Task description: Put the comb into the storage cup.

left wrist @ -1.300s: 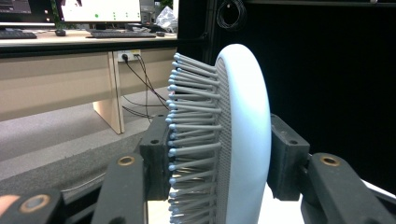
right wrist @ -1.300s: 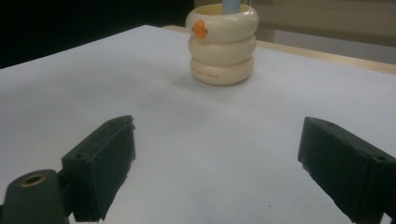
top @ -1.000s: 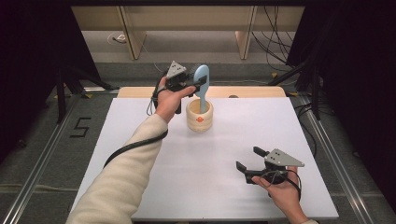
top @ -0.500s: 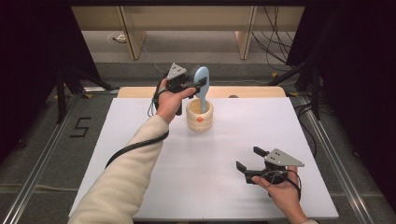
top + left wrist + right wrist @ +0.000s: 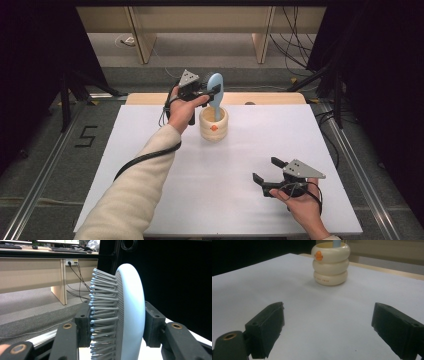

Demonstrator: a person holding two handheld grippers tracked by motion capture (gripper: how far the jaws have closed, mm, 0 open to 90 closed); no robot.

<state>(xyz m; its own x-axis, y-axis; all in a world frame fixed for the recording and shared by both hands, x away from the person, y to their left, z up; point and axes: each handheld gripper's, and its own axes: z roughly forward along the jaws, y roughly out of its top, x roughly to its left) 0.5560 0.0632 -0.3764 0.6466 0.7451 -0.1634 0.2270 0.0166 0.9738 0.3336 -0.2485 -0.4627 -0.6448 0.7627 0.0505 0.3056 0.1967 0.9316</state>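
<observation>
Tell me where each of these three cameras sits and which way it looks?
High view: above the near table edge, facing forward and down; both sleeves, hands and tongs show.
Left gripper view: rides the left tongs, looking along jaws clamped on the brush toward desks.
Right gripper view: rides the right tongs, low over the table, between open jaws toward the cup.
Shared: high and right views both show the cup holding the brush.

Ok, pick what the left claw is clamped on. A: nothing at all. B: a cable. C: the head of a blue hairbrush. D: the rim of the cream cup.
C: the left claw squeezes the hairbrush head, bristles on one side, its handle standing in the cup.
</observation>
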